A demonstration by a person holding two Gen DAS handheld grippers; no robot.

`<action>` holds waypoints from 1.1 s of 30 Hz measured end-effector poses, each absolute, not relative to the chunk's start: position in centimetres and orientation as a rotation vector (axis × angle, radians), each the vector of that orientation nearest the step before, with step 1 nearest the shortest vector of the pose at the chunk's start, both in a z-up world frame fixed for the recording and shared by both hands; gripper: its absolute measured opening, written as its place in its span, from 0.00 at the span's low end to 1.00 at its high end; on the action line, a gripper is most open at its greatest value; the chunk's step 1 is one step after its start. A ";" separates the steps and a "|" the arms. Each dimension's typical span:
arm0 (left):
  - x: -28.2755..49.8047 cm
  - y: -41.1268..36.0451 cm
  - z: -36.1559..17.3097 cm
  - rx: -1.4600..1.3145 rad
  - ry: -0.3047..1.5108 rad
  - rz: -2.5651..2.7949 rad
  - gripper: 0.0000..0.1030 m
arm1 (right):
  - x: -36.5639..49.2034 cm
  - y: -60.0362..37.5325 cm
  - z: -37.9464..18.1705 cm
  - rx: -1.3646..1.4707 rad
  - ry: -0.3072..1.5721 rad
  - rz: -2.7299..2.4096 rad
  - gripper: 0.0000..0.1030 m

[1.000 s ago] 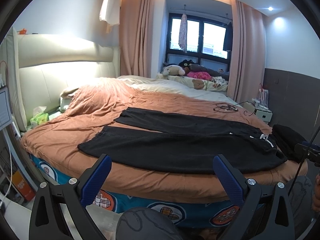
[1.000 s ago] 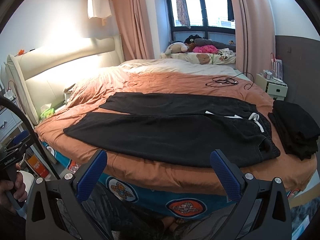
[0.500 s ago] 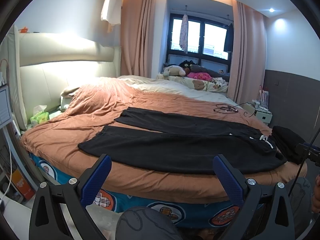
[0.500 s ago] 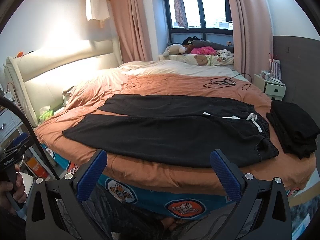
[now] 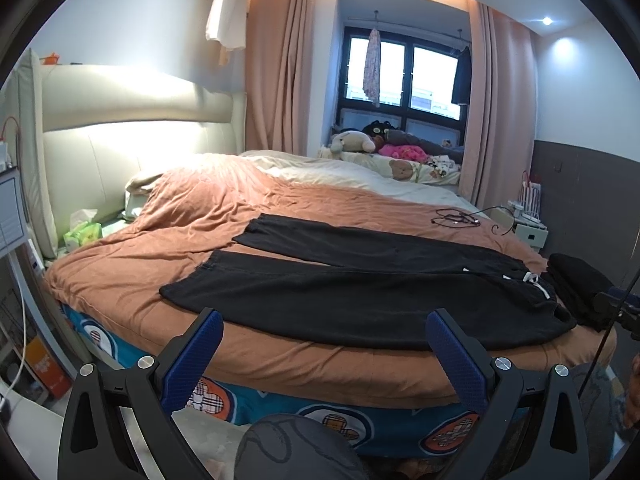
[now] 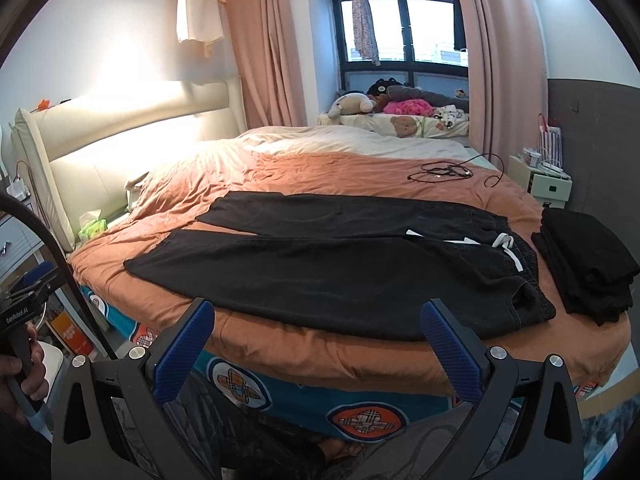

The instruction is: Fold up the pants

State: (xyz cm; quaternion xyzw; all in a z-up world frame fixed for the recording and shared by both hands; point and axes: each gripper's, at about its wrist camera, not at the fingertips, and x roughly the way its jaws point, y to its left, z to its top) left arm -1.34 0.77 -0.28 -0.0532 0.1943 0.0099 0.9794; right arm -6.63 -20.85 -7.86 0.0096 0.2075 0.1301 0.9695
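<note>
Left wrist view. The left gripper (image 5: 324, 344) is spread wide, its blue-padded fingers (image 5: 191, 356) well apart and holding nothing. It hangs short of the near edge of the bed (image 5: 280, 364), clear of the cloth. The black pants (image 5: 360, 300) lie unfolded and flat on the orange-brown cover (image 5: 132, 276), legs pointing left toward the cream headboard (image 5: 120, 152), waistband to the right. The two legs are parted in a narrow V; the near leg runs along the bed's front edge. A white drawstring (image 5: 536, 282) shows at the waist. Just beyond the waistband a dark folded garment (image 5: 576, 280) rests on the bed's right corner. A black cable (image 5: 456, 218) lies on the cover farther back, well apart from the pants. A green tissue pack (image 5: 82, 234) sits beside the headboard.

Right wrist view. The right gripper (image 6: 318, 340) is likewise spread wide and empty, its fingers (image 6: 182, 354) framing the near side of the bed (image 6: 320, 356) without touching it. The pants (image 6: 320, 276) are spread full length across the cover, waistband at right, drawstring (image 6: 508, 250) lying over it. The folded dark garment (image 6: 588, 264) sits just beside the waistband, a strip of cover between them. The cable (image 6: 444, 170) lies near the far side. At the left edge a hand (image 6: 24, 368) grips the handle of the other device.
</note>
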 end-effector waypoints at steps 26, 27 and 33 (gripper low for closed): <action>9.0 1.9 -2.3 -0.140 0.538 0.012 0.99 | 2.6 -23.0 -8.1 0.096 0.487 0.170 1.00; 9.5 2.1 -2.4 -0.146 0.548 0.013 0.99 | 2.9 -22.7 -8.0 0.084 0.490 0.159 1.00; 11.6 2.9 -3.2 -0.161 0.595 0.017 0.99 | 4.3 -22.1 -8.1 0.090 0.534 0.137 1.00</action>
